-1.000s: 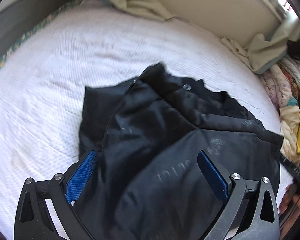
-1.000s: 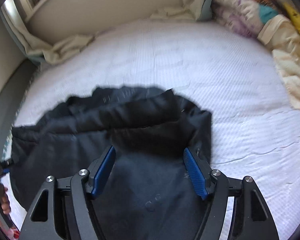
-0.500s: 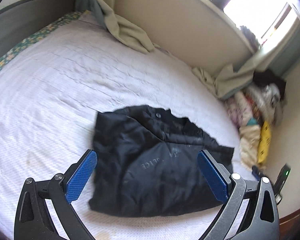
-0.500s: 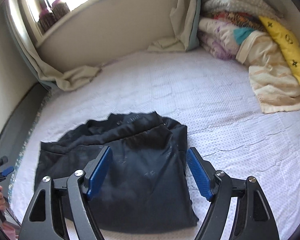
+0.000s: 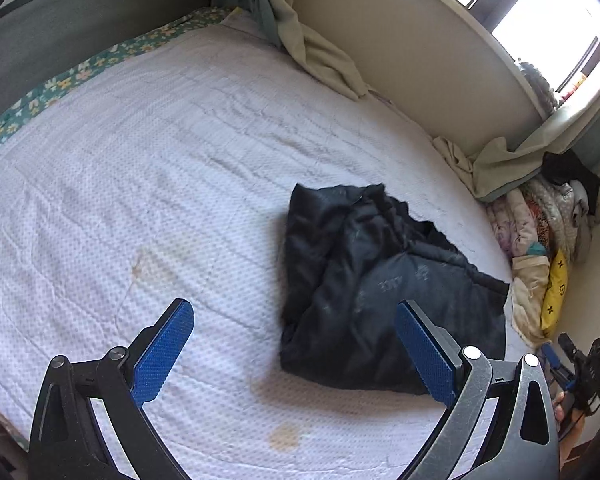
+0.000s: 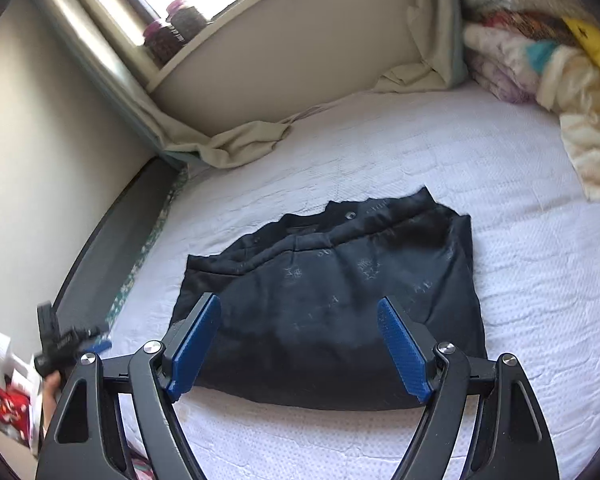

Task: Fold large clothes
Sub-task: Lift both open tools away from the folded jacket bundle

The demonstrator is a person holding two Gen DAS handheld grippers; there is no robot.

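A black jacket (image 6: 340, 304) lies folded into a rough rectangle on the white bed (image 6: 460, 168). It also shows in the left wrist view (image 5: 380, 280), right of centre. My left gripper (image 5: 296, 348) is open and empty, raised above the bed to the left of the jacket. My right gripper (image 6: 300, 344) is open and empty, raised above the jacket's near edge. Neither gripper touches the cloth.
A pile of folded blankets with a yellow pillow (image 5: 552, 292) lies at the bed's far right corner; it also shows in the right wrist view (image 6: 540, 60). Beige curtain cloth (image 6: 236, 144) spills onto the bed along the wall. A dark headboard (image 5: 80, 32) borders the left.
Both grippers have pulled back and up from the jacket, which now lies smaller and farther in both views. The left gripper has shifted left off the cloth.
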